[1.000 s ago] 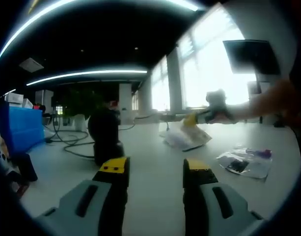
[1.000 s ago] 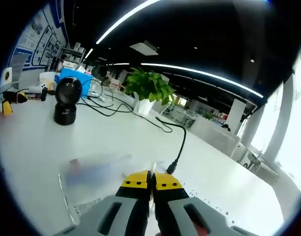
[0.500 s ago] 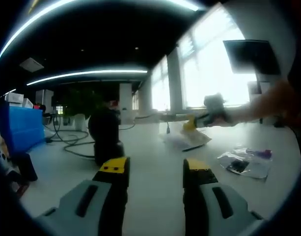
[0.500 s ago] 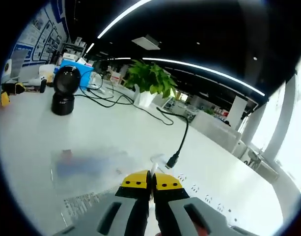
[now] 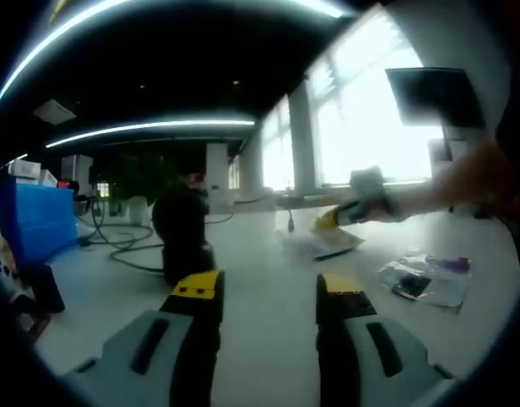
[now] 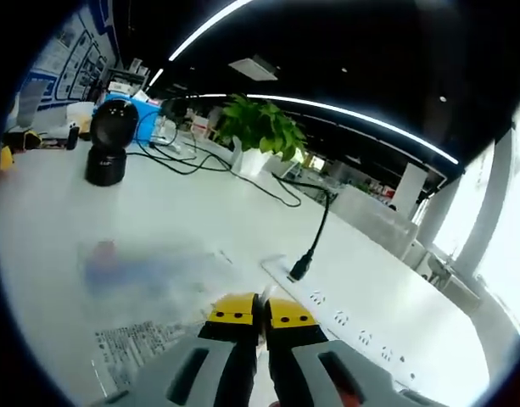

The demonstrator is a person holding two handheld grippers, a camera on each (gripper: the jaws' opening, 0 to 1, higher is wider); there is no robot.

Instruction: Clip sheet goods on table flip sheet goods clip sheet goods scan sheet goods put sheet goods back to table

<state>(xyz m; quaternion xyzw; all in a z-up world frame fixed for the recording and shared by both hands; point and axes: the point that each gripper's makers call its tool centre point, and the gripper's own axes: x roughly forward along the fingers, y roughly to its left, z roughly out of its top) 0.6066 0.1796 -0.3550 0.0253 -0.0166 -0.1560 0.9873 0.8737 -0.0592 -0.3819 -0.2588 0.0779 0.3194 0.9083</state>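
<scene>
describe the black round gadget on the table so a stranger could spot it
On the long white table, look toward the far end by the blue box. The black scanner stands upright there, a ball-shaped head on a round base, with cables trailing beside it.

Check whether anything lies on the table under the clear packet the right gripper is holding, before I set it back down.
Nothing visible blocks it. The right gripper is shut on the clear packet low over bare white table. The black scanner stands well off, and the power strip with its cable lies alongside, beyond the packet's edge.
</scene>
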